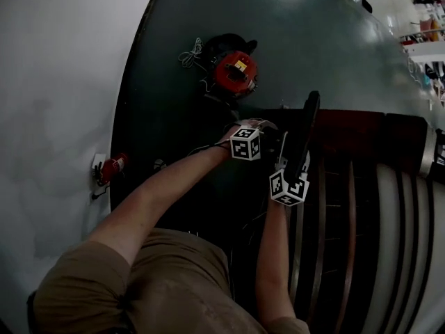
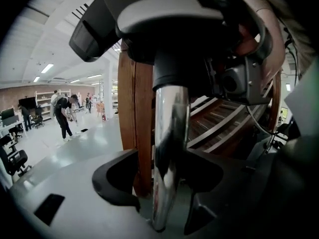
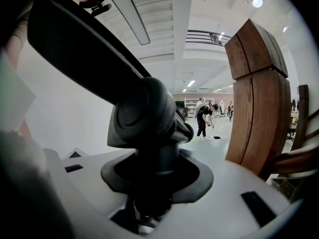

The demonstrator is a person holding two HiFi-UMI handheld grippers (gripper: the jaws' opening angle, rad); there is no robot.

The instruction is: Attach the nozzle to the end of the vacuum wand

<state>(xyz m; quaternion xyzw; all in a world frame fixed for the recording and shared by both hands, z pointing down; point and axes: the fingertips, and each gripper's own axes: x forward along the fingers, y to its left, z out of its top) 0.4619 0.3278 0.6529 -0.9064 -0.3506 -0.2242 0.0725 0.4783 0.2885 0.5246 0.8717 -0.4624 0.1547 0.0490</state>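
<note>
The black floor nozzle stands up between my two grippers, just above their marker cubes in the head view. My right gripper is shut on the nozzle's thick black neck, with the flat head slanting up to the left. A chrome vacuum wand runs upright between the jaws of my left gripper, and its top goes into the grey and black nozzle socket. The left jaws stand wide, and a gap shows on the left side of the tube. In the head view the left gripper sits just left of the right gripper.
A red vacuum canister with its cord lies on the dark floor beyond my hands. A curved wooden slatted bench fills the right side, and its wooden end stands close by. A person bends over far off.
</note>
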